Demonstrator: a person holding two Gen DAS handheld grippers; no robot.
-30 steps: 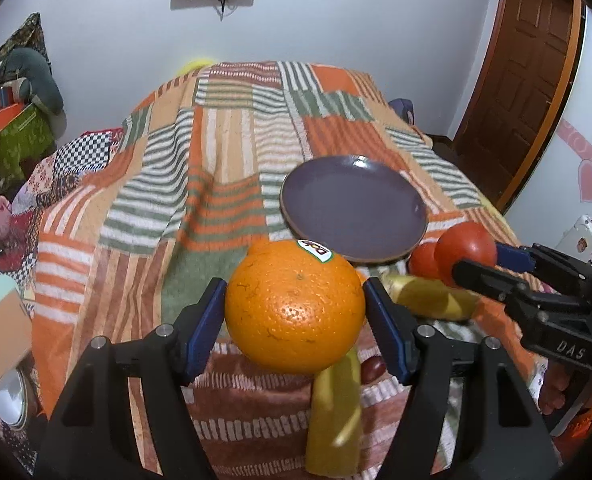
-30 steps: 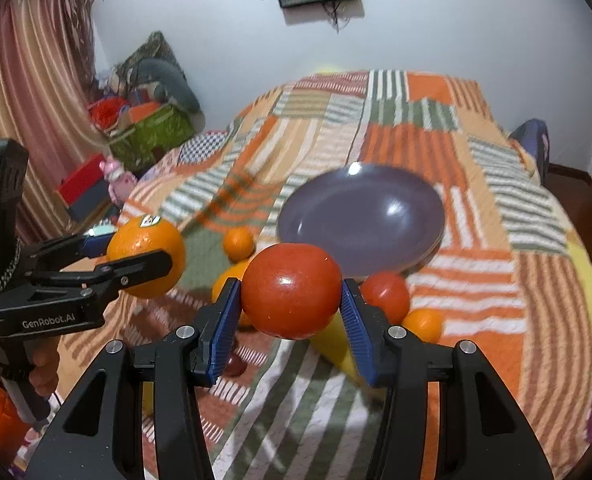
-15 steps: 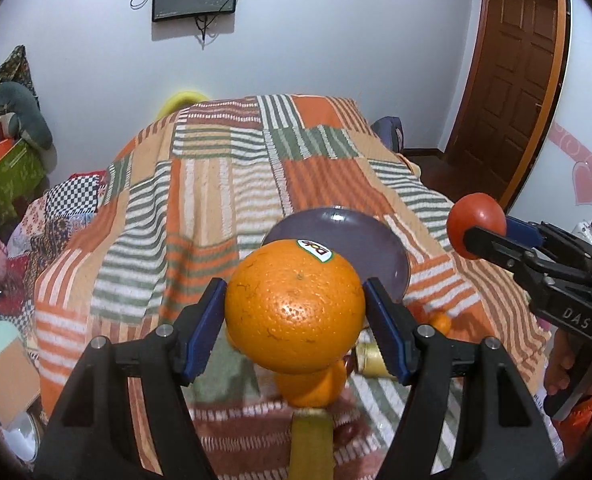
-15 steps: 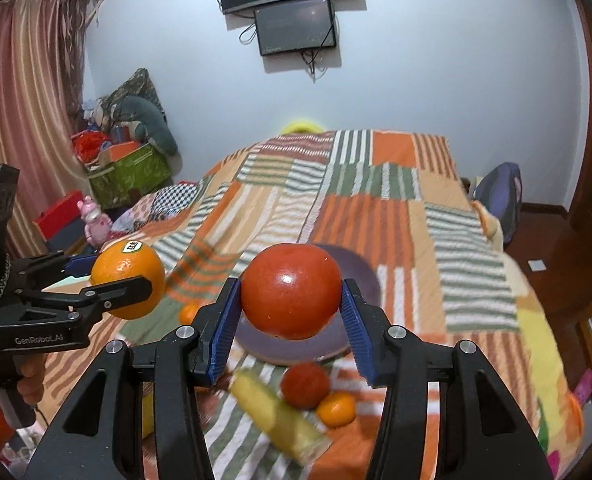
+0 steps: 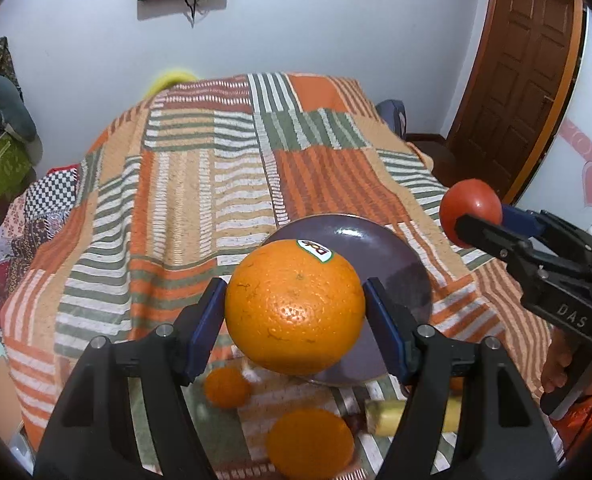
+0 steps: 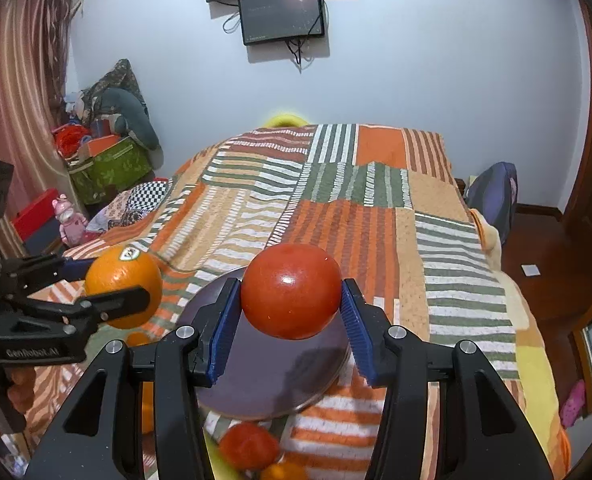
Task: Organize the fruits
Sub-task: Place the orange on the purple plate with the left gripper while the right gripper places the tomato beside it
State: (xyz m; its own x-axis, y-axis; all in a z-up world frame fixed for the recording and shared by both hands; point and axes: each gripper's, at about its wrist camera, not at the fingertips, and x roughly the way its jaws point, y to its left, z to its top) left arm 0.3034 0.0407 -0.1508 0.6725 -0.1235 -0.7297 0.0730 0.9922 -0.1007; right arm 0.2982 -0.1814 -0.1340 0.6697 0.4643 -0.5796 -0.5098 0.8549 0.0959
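Observation:
My left gripper [image 5: 294, 314] is shut on a large orange [image 5: 294, 306] with a sticker, held above the near edge of the purple plate [image 5: 392, 252]. My right gripper [image 6: 290, 312] is shut on a red tomato [image 6: 290, 296] above the same plate [image 6: 279, 376]. In the left wrist view the tomato [image 5: 470, 210] shows at the right, in the right wrist view the orange [image 6: 123, 284] shows at the left. On the bedspread below lie two small oranges [image 5: 227, 386] [image 5: 310, 442], a yellow fruit [image 5: 384, 416] and another tomato [image 6: 249, 446].
The striped patchwork bedspread [image 5: 199, 184] covers a bed. Boxes and soft toys [image 6: 107, 152] stand at the left wall. A wooden door [image 5: 512, 80] is at the right. A dark bag [image 6: 494, 196] sits past the bed's right side.
Both grippers have risen with their fruits. The plate and loose fruits now sit lower in both views, and the tomato stands higher and farther right in the left wrist view.

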